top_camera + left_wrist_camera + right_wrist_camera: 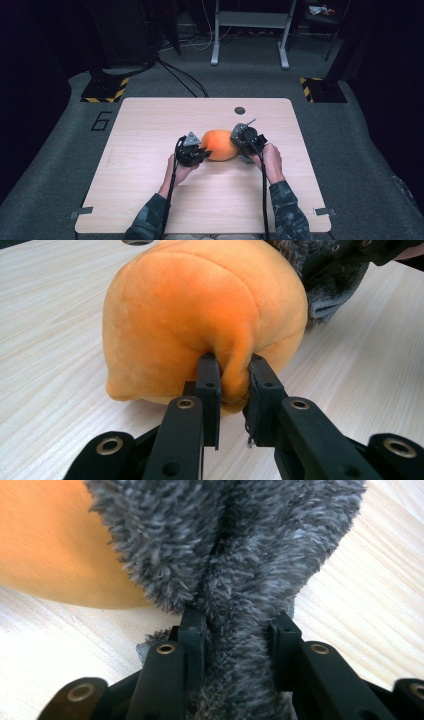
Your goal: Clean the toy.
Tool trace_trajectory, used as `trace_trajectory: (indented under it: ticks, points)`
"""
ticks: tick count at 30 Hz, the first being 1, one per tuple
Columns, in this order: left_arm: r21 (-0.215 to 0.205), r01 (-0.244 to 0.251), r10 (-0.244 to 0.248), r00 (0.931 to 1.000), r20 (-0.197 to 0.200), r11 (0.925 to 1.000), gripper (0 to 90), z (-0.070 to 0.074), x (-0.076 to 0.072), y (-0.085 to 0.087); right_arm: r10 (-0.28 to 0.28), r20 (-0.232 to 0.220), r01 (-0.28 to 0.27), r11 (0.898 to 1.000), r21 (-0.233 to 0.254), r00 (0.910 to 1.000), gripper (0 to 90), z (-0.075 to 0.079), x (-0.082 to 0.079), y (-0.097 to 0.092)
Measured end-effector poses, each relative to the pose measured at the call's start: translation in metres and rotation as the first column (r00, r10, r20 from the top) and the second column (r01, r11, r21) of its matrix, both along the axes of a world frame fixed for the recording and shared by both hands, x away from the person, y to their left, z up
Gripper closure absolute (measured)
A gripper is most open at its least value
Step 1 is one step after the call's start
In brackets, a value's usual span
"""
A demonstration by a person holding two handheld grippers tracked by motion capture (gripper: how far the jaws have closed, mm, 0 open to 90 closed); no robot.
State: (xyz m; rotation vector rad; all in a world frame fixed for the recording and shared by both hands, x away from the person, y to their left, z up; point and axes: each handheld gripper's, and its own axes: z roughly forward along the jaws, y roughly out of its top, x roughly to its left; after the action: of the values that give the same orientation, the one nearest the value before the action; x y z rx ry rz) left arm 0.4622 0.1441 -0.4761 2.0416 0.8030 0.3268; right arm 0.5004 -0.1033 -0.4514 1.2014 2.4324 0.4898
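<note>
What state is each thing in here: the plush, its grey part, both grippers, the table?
orange plush: lying on the table, pinched at both ends
grey fuzzy part: bunched between the right gripper's jaws
left gripper: shut on a fold of orange fabric
right gripper: shut on the grey fuzz
table: level, light wood, bears the plush
</note>
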Motion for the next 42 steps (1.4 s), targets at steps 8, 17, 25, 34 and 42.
trace_trajectory:
  ticks: [8, 17, 25, 34, 42]
  points:
    - [0.001, -0.007, 0.007, 1.0000, -0.002, 1.0000, 78.7, 0.000, -0.001, -0.001, 0.087, 0.107, -0.093, 0.994, 0.058, 0.9905, 67.5, 0.034, -0.019, 0.014]
    - [0.014, -0.007, 0.007, 0.9999, -0.012, 0.9999, 78.6, 0.002, -0.001, -0.001, 0.182, 0.114, -0.190, 0.980, 0.059, 0.9766, 67.4, 0.043, -0.027, 0.057]
    - [0.004, 0.002, -0.002, 1.0000, -0.004, 1.0000, 78.6, 0.000, 0.000, -0.002, 0.138, 0.085, -0.146, 0.985, 0.088, 0.9867, 67.4, 0.035, -0.019, 0.039]
    - [-0.001, 0.000, 0.000, 0.9998, -0.020, 1.0000, 78.3, -0.001, 0.001, 0.000, 0.038, 0.020, -0.039, 0.996, 0.076, 0.9991, 67.3, 0.009, -0.006, 0.007]
    - [0.005, -0.004, 0.004, 0.9998, -0.017, 1.0000, 78.2, -0.001, 0.002, 0.002, -0.015, -0.048, 0.018, 0.999, 0.051, 0.9987, 66.9, -0.018, 0.006, -0.008]
